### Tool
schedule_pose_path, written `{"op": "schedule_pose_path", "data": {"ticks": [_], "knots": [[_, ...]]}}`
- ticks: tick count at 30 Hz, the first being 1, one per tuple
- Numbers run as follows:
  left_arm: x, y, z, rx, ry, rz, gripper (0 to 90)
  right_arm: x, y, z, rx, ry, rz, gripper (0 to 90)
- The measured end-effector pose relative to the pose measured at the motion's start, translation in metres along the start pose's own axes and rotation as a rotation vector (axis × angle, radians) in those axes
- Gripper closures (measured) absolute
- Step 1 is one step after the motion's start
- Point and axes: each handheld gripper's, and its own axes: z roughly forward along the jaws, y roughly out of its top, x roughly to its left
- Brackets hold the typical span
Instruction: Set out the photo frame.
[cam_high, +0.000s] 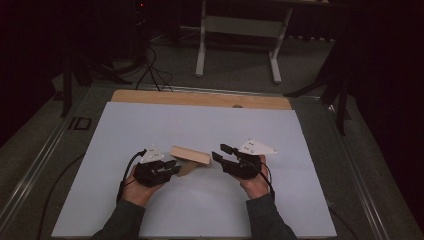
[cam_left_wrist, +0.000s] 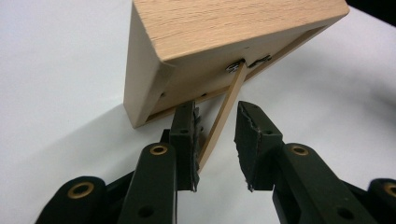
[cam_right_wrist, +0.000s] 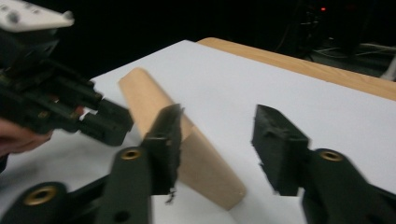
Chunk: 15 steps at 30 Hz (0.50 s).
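Observation:
A light wooden picture frame (cam_high: 191, 155) stands tilted on the white sheet, propped on its thin wooden back leg (cam_left_wrist: 223, 116). My left gripper (cam_high: 171, 167) is at the frame's back, open, with the leg between its jaws and close against the left finger (cam_left_wrist: 187, 140); the frame (cam_left_wrist: 224, 42) rises just beyond. My right gripper (cam_high: 221, 153) hovers open just right of the frame, nothing between its jaws. In the right gripper view (cam_right_wrist: 217, 135) the frame's rounded edge (cam_right_wrist: 187, 154) passes behind the left finger, and the other gripper (cam_right_wrist: 60, 102) sits at the left.
A white sheet (cam_high: 200, 125) covers a wooden tabletop whose far edge (cam_high: 200, 97) shows bare. Beyond stand a white table frame (cam_high: 240, 40), dark stands and floor cables (cam_high: 150, 70). A person's hands and dark sleeves enter from the bottom.

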Motion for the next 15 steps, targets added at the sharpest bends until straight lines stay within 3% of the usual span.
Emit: {"op": "schedule_pose_path", "data": {"ticks": [7, 15], "knots": [[-0.002, 0.002, 0.003, 0.001, -0.003, 0.009, 76.1, -0.003, -0.001, 0.011, 0.008, -0.058, 0.038, 89.5], [-0.001, 0.005, 0.008, -0.003, 0.015, 0.007, 88.5, -0.001, -0.004, 0.027, 0.053, -0.039, 0.031, 89.8]]}}
